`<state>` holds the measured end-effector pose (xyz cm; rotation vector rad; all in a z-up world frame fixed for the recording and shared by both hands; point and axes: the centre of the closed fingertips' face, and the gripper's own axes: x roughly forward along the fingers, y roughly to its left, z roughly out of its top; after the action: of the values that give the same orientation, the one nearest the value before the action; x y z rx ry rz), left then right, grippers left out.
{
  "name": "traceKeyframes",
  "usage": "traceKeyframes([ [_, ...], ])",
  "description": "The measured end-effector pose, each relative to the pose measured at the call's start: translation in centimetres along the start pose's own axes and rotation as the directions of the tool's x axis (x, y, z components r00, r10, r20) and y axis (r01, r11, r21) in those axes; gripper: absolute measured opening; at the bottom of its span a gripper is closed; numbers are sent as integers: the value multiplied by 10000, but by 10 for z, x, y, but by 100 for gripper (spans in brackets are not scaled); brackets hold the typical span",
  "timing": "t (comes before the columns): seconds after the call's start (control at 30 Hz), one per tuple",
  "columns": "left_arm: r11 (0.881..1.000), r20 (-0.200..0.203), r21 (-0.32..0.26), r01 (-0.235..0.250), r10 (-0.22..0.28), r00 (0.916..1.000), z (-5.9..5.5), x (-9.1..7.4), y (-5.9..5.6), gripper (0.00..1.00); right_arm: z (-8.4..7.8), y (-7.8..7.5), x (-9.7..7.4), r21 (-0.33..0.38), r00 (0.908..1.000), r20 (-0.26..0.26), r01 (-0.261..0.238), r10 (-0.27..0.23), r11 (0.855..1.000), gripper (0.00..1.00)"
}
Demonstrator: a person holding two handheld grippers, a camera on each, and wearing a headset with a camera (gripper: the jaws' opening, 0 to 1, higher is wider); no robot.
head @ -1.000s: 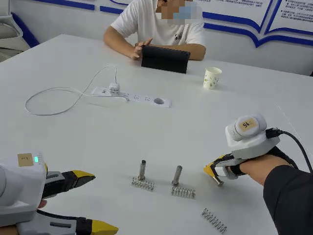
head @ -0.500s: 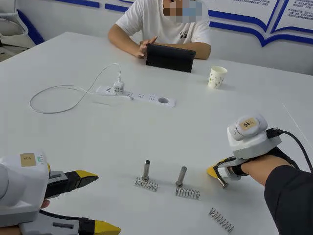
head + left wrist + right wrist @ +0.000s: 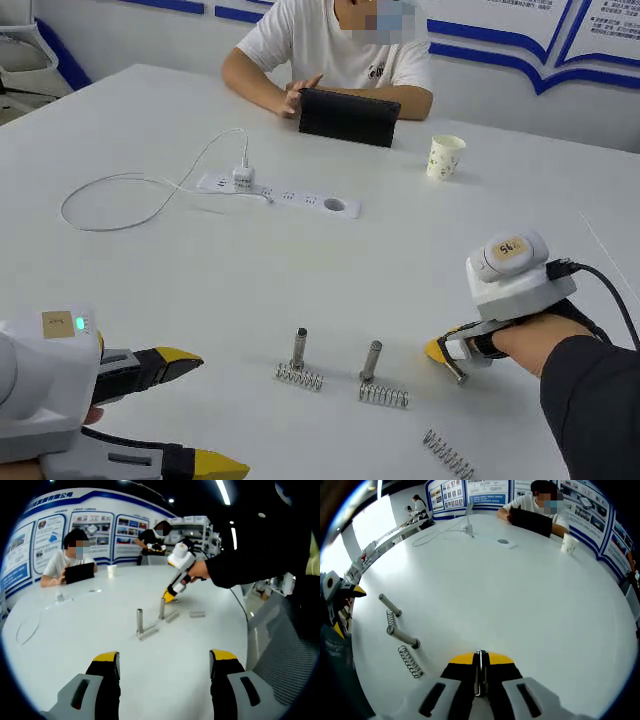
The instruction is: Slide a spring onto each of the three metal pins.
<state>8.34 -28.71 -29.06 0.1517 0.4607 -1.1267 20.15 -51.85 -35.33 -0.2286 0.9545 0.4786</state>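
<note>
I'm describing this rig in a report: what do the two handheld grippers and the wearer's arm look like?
The left gripper and right gripper each have a white housing and black fingers with yellow tips. The left carries a tan sticker and a green light. The right has a rounded top with a tan numbered label and a black cable. Its arm wears a dark sleeve.

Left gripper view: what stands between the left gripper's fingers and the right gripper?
Two upright metal pins, each with a spring lying at its foot on the white table; the head view shows this too. The right gripper grips a third pin.
</note>
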Motion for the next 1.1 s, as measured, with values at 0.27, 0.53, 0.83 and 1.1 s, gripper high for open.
traceKeyframes([
  [0.27,10000,68,45,-2,2,10000,3,2,-1,74,0,-1,0,369,9996,-166,228,-222,9991,8],
  [0.53,9999,108,112,-71,70,9999,6,-2,1,73,3,3,-12,209,9987,278,419,-425,9989,8],
  [0.83,9997,178,228,-1,-3,9998,11,3,0,73,6,7,-35,115,9959,764,477,-485,9988,8],
  [1.1,9994,182,319,92,-98,9998,13,4,-4,73,-2,10,-54,125,9924,1067,595,-604,9982,8],
])
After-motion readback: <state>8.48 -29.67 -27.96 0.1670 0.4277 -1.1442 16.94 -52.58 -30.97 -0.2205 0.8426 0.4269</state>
